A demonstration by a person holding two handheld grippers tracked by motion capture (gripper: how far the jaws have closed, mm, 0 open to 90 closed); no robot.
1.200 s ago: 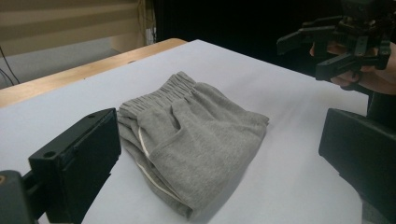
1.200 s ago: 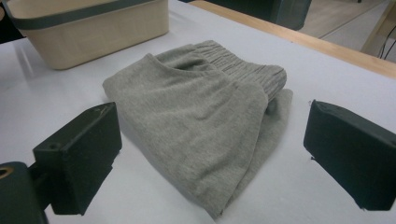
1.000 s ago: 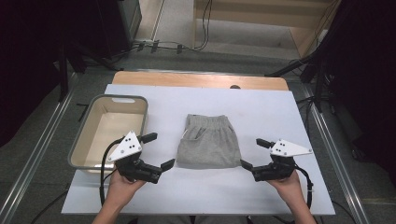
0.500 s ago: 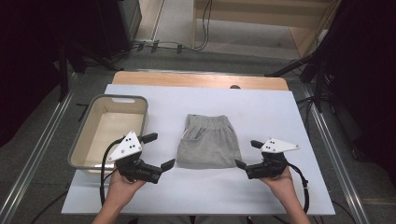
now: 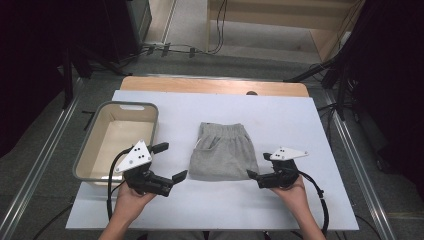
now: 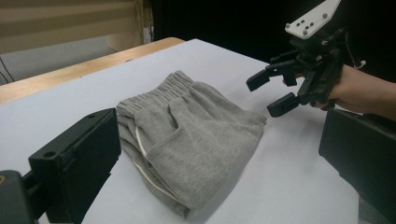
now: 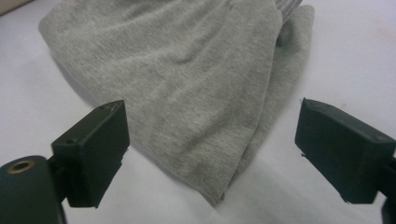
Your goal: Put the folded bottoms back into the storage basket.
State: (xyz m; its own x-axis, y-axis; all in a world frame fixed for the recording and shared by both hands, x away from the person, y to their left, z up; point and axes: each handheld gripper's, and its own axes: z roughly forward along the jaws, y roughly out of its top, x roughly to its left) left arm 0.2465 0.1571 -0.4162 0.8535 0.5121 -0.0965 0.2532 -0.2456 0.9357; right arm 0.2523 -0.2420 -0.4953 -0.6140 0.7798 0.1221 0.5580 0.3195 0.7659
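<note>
Both our tongs stand apart, the right gripper [image 5: 256,171] having just been closing a little with nothing between its jaws, the left gripper [image 5: 170,161] wide too. On the white table [image 5: 300,125] the folded grey shorts [image 5: 220,152] lie between them, beside the beige bin [image 5: 85,160]. We judge that we should take each near corner low, catching every layer.

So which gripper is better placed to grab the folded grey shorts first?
Probably the right gripper: its open jaws already face the near corner of the grey shorts. The left gripper, also open, stands farther off, beside the bin.
</note>
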